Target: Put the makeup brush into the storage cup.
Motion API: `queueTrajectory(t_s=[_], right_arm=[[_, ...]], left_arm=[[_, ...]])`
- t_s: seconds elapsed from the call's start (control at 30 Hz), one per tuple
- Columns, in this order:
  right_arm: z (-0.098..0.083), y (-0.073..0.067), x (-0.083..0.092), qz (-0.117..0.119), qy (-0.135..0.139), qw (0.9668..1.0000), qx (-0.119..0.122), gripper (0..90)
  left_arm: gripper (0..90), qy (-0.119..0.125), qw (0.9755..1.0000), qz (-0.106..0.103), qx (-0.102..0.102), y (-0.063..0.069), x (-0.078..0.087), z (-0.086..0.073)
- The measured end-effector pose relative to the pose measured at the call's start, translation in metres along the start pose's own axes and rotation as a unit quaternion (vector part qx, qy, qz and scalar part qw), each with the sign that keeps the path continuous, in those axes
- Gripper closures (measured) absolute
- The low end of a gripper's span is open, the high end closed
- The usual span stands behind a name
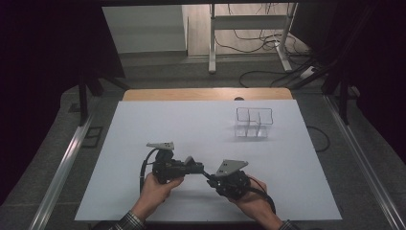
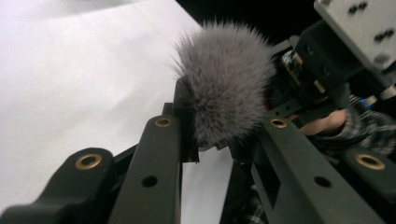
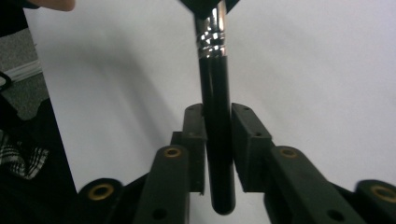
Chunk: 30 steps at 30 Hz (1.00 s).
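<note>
1. Item: makeup brush with a glossy black cylindrical handle (image 3: 217, 154), a ribbed silver metal ferrule (image 3: 212, 35) and a fluffy grey bristle head (image 2: 226, 79). Location: held above the white table sheet (image 1: 158, 120), near the person's edge, spanning the gap between the two grippers.
2. Long axis: level, running from the left gripper (image 1: 187, 166) to the right gripper (image 1: 212, 178); bristle end at the left, handle end at the right.
3. Left gripper: jaws pressed together around the brush just below the grey head, seen in the left gripper view.
4. Right gripper: the handle passes between its jaws in the right gripper view. The pads stand close on either side; whether they press the handle cannot be told.
5. Hands: left hand (image 1: 155, 189) and right hand (image 1: 251, 201) sit side by side, equally close to the brush.
6. Container: clear plastic organiser with several upright compartments (image 1: 253, 123), standing on the sheet farther out and to the right, well apart from the brush. Compartments look empty.
7. Judgement: the right gripper is nearer the organiser, so the handle end points away from it; carrying the brush there would call for a move forward and rightward.
</note>
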State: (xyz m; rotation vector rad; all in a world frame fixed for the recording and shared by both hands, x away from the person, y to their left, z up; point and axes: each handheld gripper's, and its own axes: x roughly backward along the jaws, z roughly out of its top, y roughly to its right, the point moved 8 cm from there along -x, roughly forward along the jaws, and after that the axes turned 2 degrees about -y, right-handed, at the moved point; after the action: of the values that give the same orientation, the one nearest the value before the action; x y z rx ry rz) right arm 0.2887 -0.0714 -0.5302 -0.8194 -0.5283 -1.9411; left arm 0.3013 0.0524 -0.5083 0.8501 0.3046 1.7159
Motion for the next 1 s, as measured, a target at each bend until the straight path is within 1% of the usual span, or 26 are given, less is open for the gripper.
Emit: queueTrajectory(t_s=[0.1,0.13,0.17,0.23,0.27,0.33,0.47,0.57,0.6,0.63,0.7,0.73,0.8,0.9,0.97,1.0], right_arm=[[0.001,0.003,0.001,0.012,0.003,0.9999,-0.007,42.1],[0.001,0.004,0.001,0.019,0.004,0.9998,-0.008,34.0],[0.001,0.005,0.0,0.03,0.009,0.9994,-0.012,26.1],[0.001,0.006,-0.002,0.037,0.009,0.9991,-0.02,11.2],[0.0,0.006,-0.004,0.034,0.006,0.9991,-0.022,6.4],[-0.001,0.007,-0.006,0.028,0.003,0.9995,-0.017,2.6],[-0.002,0.005,-0.008,0.024,0.001,0.9997,-0.01,0.2],[-0.002,0.005,-0.008,0.01,-0.003,0.9999,-0.005,0.0],[-0.002,0.005,-0.009,0.006,-0.008,0.9999,0.0,0.0],[-0.002,0.005,-0.01,-0.003,-0.016,0.9998,0.005,0.0],[-0.002,0.004,-0.011,-0.015,-0.021,0.9996,0.012,0.0],[-0.001,0.003,-0.011,-0.019,-0.022,0.9994,0.019,0.0],[0.0,0.002,-0.011,-0.026,-0.024,0.999,0.026,0.6],[0.004,-0.001,-0.008,-0.032,-0.016,0.9991,0.024,8.5],[0.006,-0.002,-0.006,-0.029,-0.013,0.9992,0.023,18.5],[0.006,-0.001,-0.005,-0.029,-0.011,0.9993,0.021,21.7]], left_arm=[[76.4,-0.004,0.9997,0.019,-0.011,0.0,0.0,0.0],[76.5,-0.006,0.9996,0.023,-0.016,0.0,0.0,0.0],[76.4,-0.006,0.9995,0.026,-0.018,0.0,-0.001,0.0],[76.4,-0.01,0.9986,0.041,-0.031,0.001,-0.001,0.0],[76.4,-0.011,0.9983,0.045,-0.036,0.002,-0.001,0.0],[76.4,-0.014,0.9972,0.057,-0.047,0.003,-0.001,0.001],[76.4,-0.016,0.9956,0.069,-0.061,0.006,-0.002,0.001],[76.4,-0.019,0.9946,0.076,-0.069,0.007,-0.003,0.001],[76.4,-0.019,0.994,0.08,-0.073,0.008,-0.004,0.001],[76.4,-0.02,0.9937,0.082,-0.074,0.008,-0.004,0.001],[76.4,-0.022,0.9928,0.087,-0.079,0.01,-0.005,0.002],[76.4,-0.023,0.9924,0.088,-0.083,0.011,-0.006,0.002],[76.4,-0.026,0.9918,0.091,-0.086,0.012,-0.007,0.001],[76.3,-0.032,0.991,0.093,-0.09,0.014,-0.01,0.0],[76.3,-0.035,0.9906,0.094,-0.093,0.015,-0.012,0.0],[76.3,-0.036,0.9903,0.095,-0.095,0.015,-0.013,0.0]])
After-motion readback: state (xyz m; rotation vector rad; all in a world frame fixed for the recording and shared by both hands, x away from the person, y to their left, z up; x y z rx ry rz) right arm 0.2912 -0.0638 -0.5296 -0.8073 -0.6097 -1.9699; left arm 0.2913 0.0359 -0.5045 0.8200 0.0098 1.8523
